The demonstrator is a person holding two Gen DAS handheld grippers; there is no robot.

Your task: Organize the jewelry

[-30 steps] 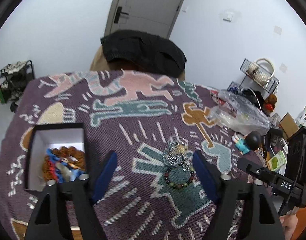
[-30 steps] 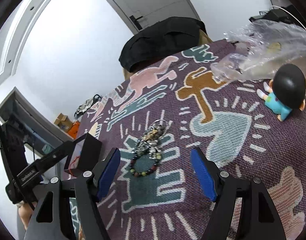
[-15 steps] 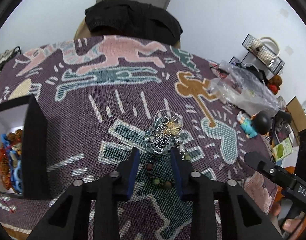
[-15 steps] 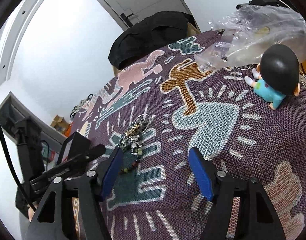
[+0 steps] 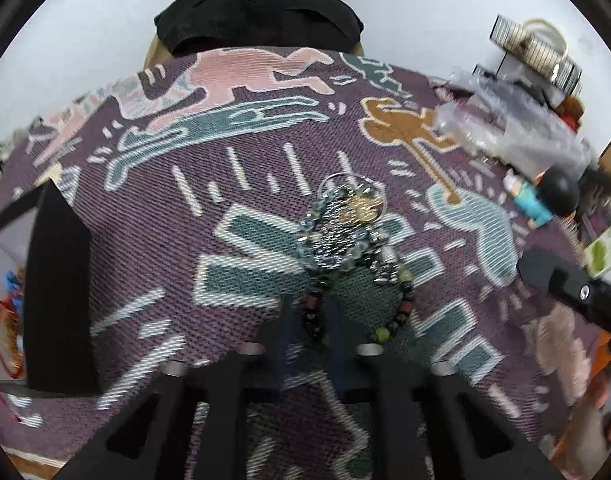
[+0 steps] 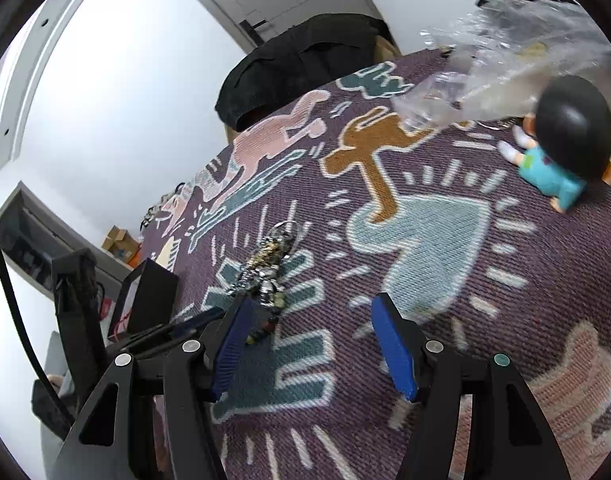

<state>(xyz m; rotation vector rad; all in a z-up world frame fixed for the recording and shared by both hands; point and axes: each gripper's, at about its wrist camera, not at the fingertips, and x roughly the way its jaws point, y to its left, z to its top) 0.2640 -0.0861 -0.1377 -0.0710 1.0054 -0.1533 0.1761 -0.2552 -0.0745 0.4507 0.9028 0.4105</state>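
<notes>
1. Beaded bracelet (image 5: 317, 312), at the near edge of a jewelry pile (image 5: 345, 232) mid-tablecloth (image 5: 145, 240).
2. Left gripper (image 5: 309, 332): fingers pinched on the bracelet's left strand.
3. Right gripper (image 6: 309, 344): jaws spread wide, holding nothing.
4. Black box (image 6: 153, 300): left of the pile.

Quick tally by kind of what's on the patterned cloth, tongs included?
Left tongs: 1, shut on the beaded bracelet
Right tongs: 1, open
Jewelry pile: 1; separate pieces too tangled to count
Black box: 1
Toy figure: 1
Clear plastic bag: 1
Total: 6
</notes>
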